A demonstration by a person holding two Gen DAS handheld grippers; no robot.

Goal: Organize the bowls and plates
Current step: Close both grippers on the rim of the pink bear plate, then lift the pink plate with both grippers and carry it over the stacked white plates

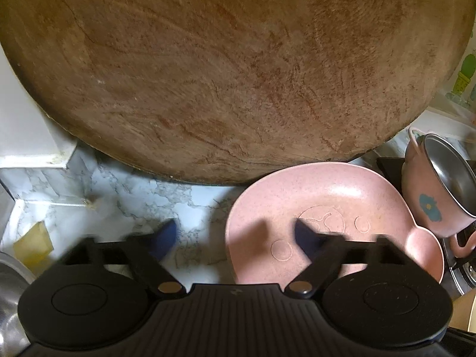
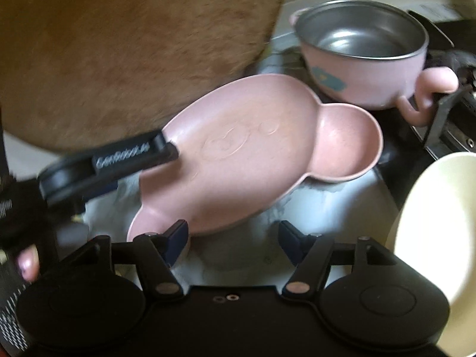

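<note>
The pink plate [image 1: 327, 208], moulded like an animal head with two round ears, is seen lying on the marbled desk [image 1: 134, 190] just in front of both cameras. In the left wrist view its near-left rim is straddled by the left hand-held gripper [image 1: 236, 238]: one blue fingertip [image 1: 306, 236] is over the plate's inner surface and the other is outside, above the bare desk. The jaws are spread, and no pressing contact on the rim can be made out through the blur.

In the right wrist view the right hand-held gripper [image 2: 235, 238] is held parted just short of the plate [image 2: 238, 160], its left fingertip [image 2: 177, 238] close to the nearer ear; nothing is pinched between its pads. The left hand-held gripper [image 2: 160, 148] is seen reaching onto the plate's left edge. A cream bowl [image 2: 431, 238] is cut off at the right edge.

Just beyond the plate, a pink metal-lined bowl [image 2: 366, 53] with a curled handle and a blue flower print is found on a dark stove top. Behind everything, a large round wooden board [image 1: 223, 68] is propped up at the back of the desk.
</note>
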